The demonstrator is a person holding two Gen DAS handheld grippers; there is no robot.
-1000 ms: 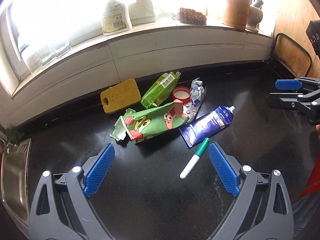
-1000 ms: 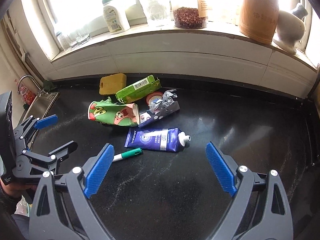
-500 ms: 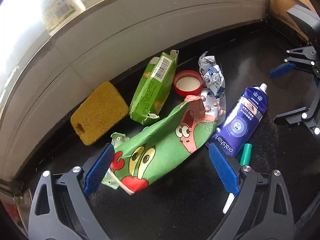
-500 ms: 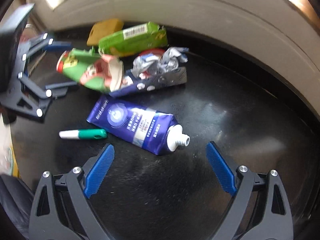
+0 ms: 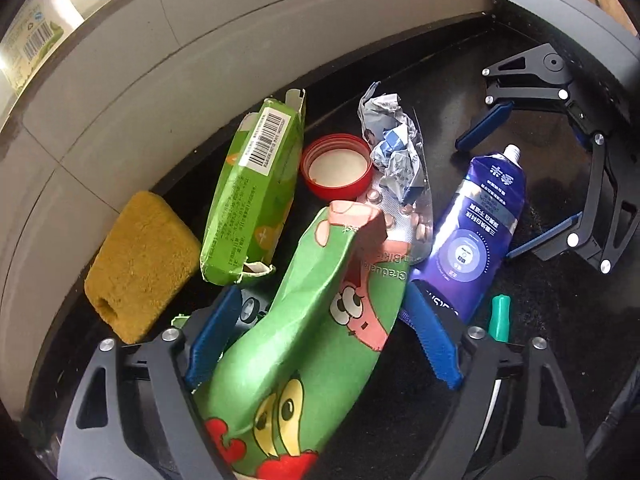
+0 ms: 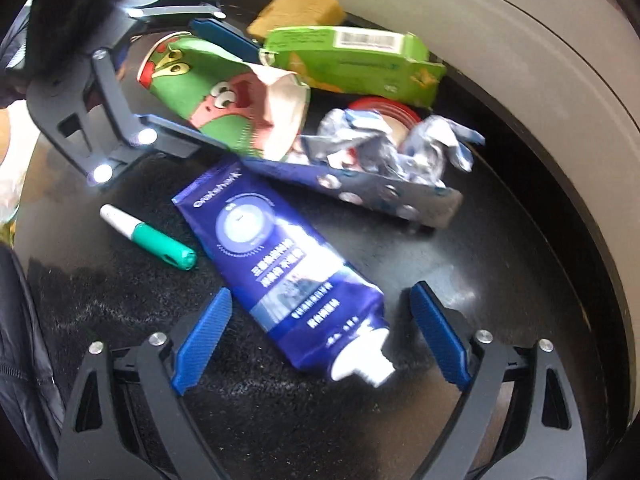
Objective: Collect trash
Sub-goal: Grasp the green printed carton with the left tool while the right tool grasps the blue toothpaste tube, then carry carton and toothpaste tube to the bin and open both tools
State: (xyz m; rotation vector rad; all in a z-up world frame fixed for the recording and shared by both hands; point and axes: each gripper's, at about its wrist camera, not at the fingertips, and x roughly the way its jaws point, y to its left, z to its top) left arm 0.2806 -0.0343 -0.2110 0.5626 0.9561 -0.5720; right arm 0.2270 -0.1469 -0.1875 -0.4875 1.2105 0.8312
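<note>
A pile of trash lies on the black counter (image 6: 500, 264). My left gripper (image 5: 320, 336) is open, its fingers either side of a crumpled green cartoon carton (image 5: 304, 332), also in the right wrist view (image 6: 224, 96). My right gripper (image 6: 320, 340) is open, its fingers either side of the cap end of a blue toothpaste tube (image 6: 280, 264), which also shows in the left wrist view (image 5: 476, 232). Nearby are a green box (image 5: 252, 196), a red lid (image 5: 336, 166), a crumpled foil wrapper (image 5: 394, 148), a pill blister (image 5: 408, 220) and a green-capped marker (image 6: 148, 236).
A yellow sponge (image 5: 140, 268) lies by the grey tiled wall (image 5: 200, 60). A bottle (image 5: 28, 36) stands on the sill above. The right gripper (image 5: 536, 176) shows in the left wrist view, and the left gripper (image 6: 196, 84) in the right wrist view.
Both grippers have moved forward and down into the pile. The left one now straddles the cartoon carton, the right one straddles the toothpaste tube. Both stay open.
</note>
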